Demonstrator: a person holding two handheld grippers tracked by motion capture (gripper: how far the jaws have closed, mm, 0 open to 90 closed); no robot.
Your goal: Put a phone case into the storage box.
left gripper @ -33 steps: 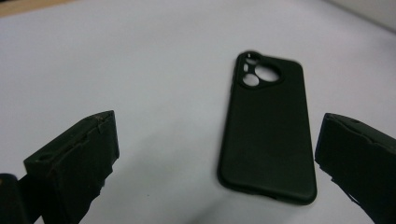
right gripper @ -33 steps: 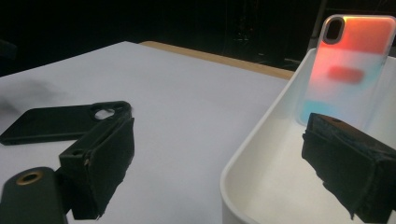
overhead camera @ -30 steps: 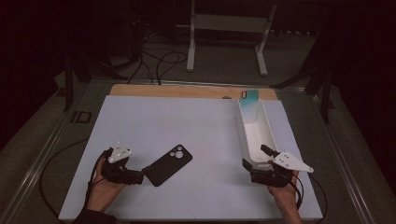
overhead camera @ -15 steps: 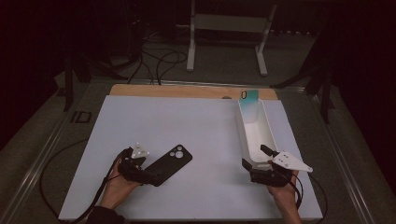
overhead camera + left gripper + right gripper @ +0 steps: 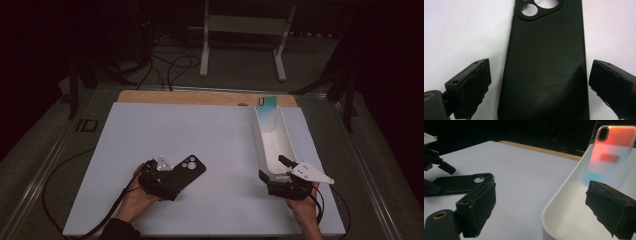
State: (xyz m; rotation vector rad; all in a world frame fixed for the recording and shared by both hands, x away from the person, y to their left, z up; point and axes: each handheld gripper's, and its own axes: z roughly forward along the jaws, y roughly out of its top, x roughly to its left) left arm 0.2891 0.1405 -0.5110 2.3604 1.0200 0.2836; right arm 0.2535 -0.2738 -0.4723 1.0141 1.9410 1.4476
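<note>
A black phone case (image 5: 191, 167) lies back up on the white mat, camera cutout pointing away from the person. My left gripper (image 5: 169, 181) is open, one jaw on each side of the case's near end. In the left gripper view the case (image 5: 546, 62) runs up between the jaws with a gap on both sides. My right gripper (image 5: 275, 168) is open at the near end of a long white tray (image 5: 256, 135). In the right gripper view its jaws straddle the tray's near left rim (image 5: 564, 192). A translucent orange-to-teal phone case (image 5: 609, 152) leans upright at the tray's far end.
The white mat (image 5: 200, 130) covers most of a wooden-edged table. Cables trail from both grippers off the near edge. A metal stand (image 5: 245, 45) and floor cables sit beyond the table. In the right gripper view the black case (image 5: 461, 183) and the left gripper (image 5: 439, 162) show at far left.
My left gripper has slid right, from beside the black case to straddling its near end. The right gripper and the tray have stayed put.
</note>
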